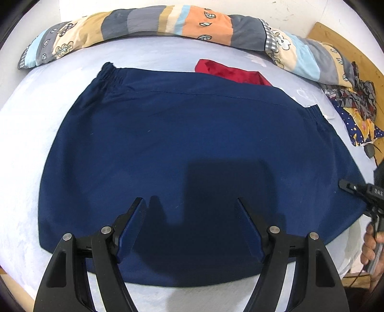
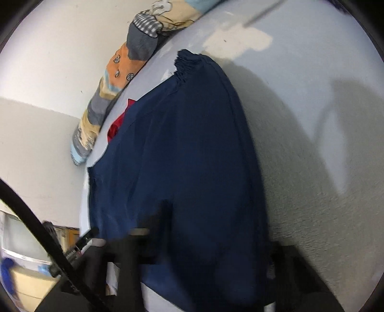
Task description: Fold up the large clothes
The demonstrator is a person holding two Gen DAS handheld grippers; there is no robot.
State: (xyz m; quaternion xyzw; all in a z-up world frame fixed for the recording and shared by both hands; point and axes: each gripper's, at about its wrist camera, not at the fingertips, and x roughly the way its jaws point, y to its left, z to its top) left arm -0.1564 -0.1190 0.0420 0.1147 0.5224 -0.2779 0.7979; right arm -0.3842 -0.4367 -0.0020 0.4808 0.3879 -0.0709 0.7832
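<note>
Left wrist view: navy shorts (image 1: 187,153) spread flat on pale bed sheet (image 1: 28,134), elastic waistband (image 1: 112,76) along far edge, long axis running left to right across the view. Near hem directly under left gripper (image 1: 190,204); jaws spread wide, nothing between them, tips hovering over or just touching cloth near the hem's middle, contact not resolvable. Right gripper (image 1: 352,188) at the garment's right edge, seen only side-on at frame margin.

Right wrist view: blurred and tilted. Same navy shorts (image 2: 187,168) filling centre, waistband (image 2: 189,62) far up-frame, garment stretching away from the camera. Gripper fingers smeared dark at bottom edge; open or pinched cannot be told from either view.

Other items: patchwork quilt roll (image 1: 168,21) along far side of bed, red cloth (image 1: 228,72) partly tucked under the waistband edge, patterned clothes pile (image 1: 355,105) at far right, well apart from the shorts.

Key relation, as judgement: fold line likely across the long axis, bringing one side over the other. Left gripper sits mid-hem, not at a corner; right gripper nearer a side edge, so better placed to start. Left needs shifting leftward to the near-left corner. Risk: red cloth dragged along if waistband lifted.
</note>
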